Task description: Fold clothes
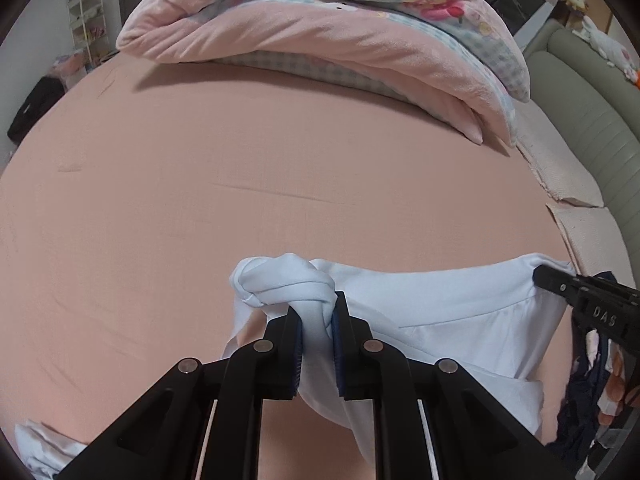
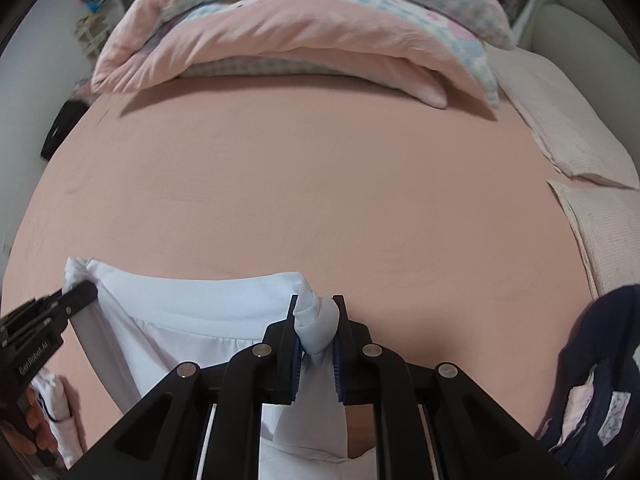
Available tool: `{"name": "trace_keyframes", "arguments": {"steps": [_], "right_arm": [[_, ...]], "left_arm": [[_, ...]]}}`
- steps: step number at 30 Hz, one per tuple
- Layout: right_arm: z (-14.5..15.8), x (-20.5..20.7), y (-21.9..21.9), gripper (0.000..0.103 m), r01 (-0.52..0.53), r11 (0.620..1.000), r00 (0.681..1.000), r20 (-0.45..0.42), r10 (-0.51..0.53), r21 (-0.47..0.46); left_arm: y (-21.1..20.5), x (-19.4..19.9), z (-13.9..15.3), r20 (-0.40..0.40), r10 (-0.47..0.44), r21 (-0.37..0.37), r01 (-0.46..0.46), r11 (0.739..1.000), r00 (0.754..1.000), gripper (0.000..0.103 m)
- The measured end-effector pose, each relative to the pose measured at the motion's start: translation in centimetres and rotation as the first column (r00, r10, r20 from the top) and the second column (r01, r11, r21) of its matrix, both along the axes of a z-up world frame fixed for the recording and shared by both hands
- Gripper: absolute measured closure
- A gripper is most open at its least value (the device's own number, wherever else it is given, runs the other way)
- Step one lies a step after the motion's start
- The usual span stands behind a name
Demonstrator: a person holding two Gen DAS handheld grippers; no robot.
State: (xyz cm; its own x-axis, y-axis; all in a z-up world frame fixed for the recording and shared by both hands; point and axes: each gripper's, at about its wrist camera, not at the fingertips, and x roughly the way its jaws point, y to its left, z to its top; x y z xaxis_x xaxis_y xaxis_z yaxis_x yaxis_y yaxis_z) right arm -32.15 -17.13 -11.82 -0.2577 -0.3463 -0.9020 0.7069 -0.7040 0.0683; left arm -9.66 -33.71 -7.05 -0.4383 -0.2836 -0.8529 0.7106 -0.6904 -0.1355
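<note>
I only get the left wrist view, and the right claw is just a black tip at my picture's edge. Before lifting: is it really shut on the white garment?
Observer: Yes. The right wrist view shows the right claw shut on a bunched corner of the white garment.
Operator: Does cloth pass through that grip?
Observer: Yes, it runs down between the fingers toward the camera.
Operator: How does my claw look from there?
Observer: The left claw grips the opposite top corner; a hand holds its handle.
</note>
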Motion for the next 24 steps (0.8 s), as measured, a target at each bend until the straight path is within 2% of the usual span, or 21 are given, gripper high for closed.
{"name": "trace_keyframes", "arguments": {"steps": [2,4,8,11,13,14,15,16,17,24], "right_arm": [[4.6,4.0,-0.4,0.093,0.023,1.0,1.0,-0.004,-0.023,0.0],[5.8,4.8,-0.4,0.093,0.033,0.999,0.999,-0.023,-0.033,-0.002],[6.4,4.4,-1.0,0.093,0.058,0.998,0.998,-0.024,-0.059,-0.03],[6.5,4.0,-1.4,0.093,0.076,0.995,0.997,-0.009,-0.076,-0.065],[5.9,3.9,-1.3,0.09,0.077,0.995,0.997,0.032,-0.075,-0.063],[5.4,3.9,-1.3,0.082,0.078,0.996,0.995,0.059,-0.075,-0.053],[4.8,3.9,-1.5,0.065,0.081,0.996,0.993,0.089,-0.077,-0.037],[4.2,3.9,-1.7,0.055,0.084,0.996,0.991,0.108,-0.081,-0.025],[3.6,3.9,-1.8,0.041,0.091,0.996,0.989,0.119,-0.089,-0.01],[1.7,4.2,-1.4,0.04,0.092,0.995,0.987,0.127,-0.094,0.025]], "left_arm": [[0.0,-0.4,0.2,-0.014,-0.002,-0.012,0.002,1.0,1.0,0.092],[-0.1,-0.8,0.6,-0.027,0.004,-0.024,-0.005,1.0,1.0,0.092],[-0.3,-1.3,1.3,-0.054,0.019,-0.036,-0.021,0.999,0.998,0.092],[-0.5,-1.7,0.7,-0.049,0.022,-0.003,-0.023,1.0,0.999,0.091],[-0.7,-1.9,-0.1,-0.022,0.023,0.027,-0.022,0.999,0.999,0.08],[-0.7,-1.9,-0.5,-0.012,0.027,0.036,-0.026,0.999,1.0,0.054],[-0.7,-1.8,-0.9,-0.002,0.031,0.045,-0.03,0.999,1.0,0.017],[-0.7,-1.7,-1.4,0.008,0.034,0.054,-0.035,0.998,0.999,0.009],[-0.7,-1.7,-1.8,0.019,0.038,0.063,-0.039,0.997,0.999,0.009],[-0.5,-1.3,-4.4,0.075,0.042,0.113,-0.05,0.992,0.996,0.009]]}}
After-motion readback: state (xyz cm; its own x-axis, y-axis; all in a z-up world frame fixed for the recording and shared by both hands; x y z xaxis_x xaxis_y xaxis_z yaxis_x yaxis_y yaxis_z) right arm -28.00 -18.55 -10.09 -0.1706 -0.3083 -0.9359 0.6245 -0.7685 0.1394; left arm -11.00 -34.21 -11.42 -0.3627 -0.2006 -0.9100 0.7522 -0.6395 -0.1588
